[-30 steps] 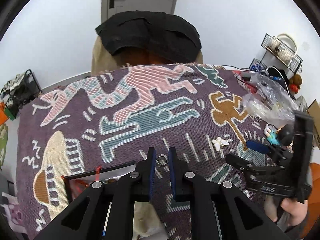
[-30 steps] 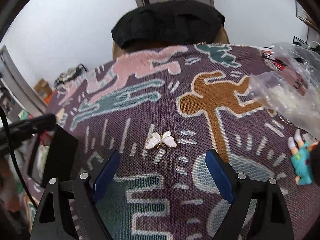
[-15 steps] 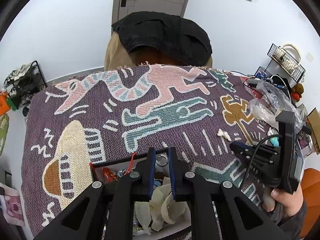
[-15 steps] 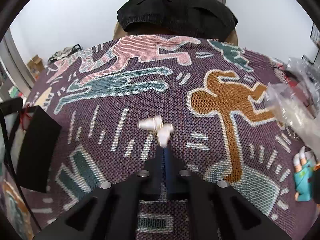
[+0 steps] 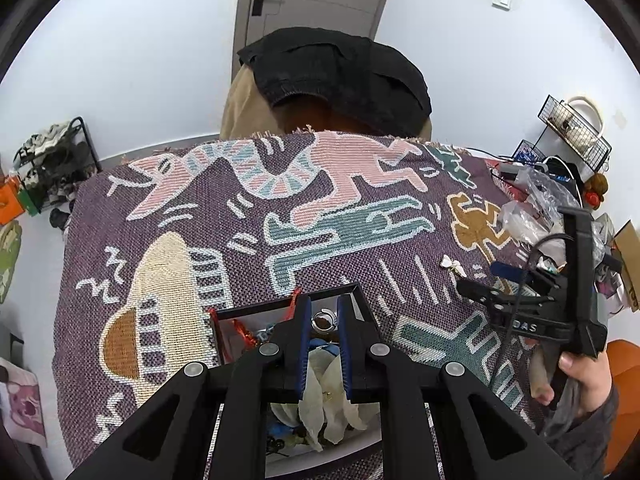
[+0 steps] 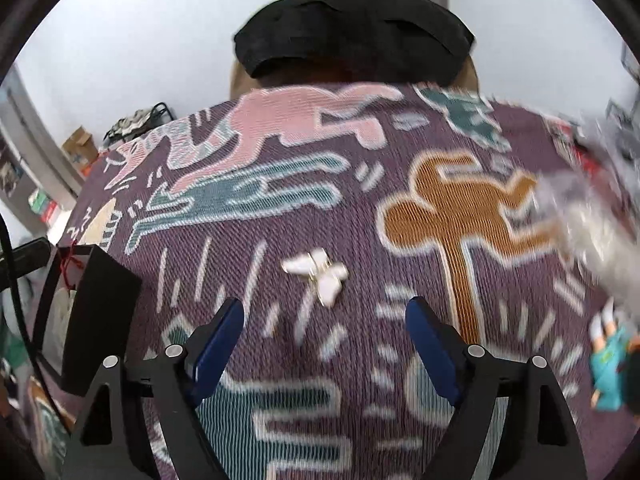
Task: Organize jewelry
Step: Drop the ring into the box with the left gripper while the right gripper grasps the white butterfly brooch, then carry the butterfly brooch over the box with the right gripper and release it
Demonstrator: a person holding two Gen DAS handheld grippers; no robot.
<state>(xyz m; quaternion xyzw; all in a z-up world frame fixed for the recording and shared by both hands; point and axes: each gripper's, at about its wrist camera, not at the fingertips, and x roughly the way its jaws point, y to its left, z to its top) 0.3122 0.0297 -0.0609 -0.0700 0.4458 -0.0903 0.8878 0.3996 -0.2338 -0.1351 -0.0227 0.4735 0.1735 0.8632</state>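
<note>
Patterned blanket covers the table: left gripper pinches a ring over the black box; right gripper gapes, empty, near the unsorted butterfly brooch.

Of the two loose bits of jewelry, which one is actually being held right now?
The small silver ring, pinched by the left gripper above the black box. The white butterfly piece lies free on the patterned cloth, ahead of the open right gripper.

Motion blurs the plastic bags; the left claw hides much of the box contents.
</note>
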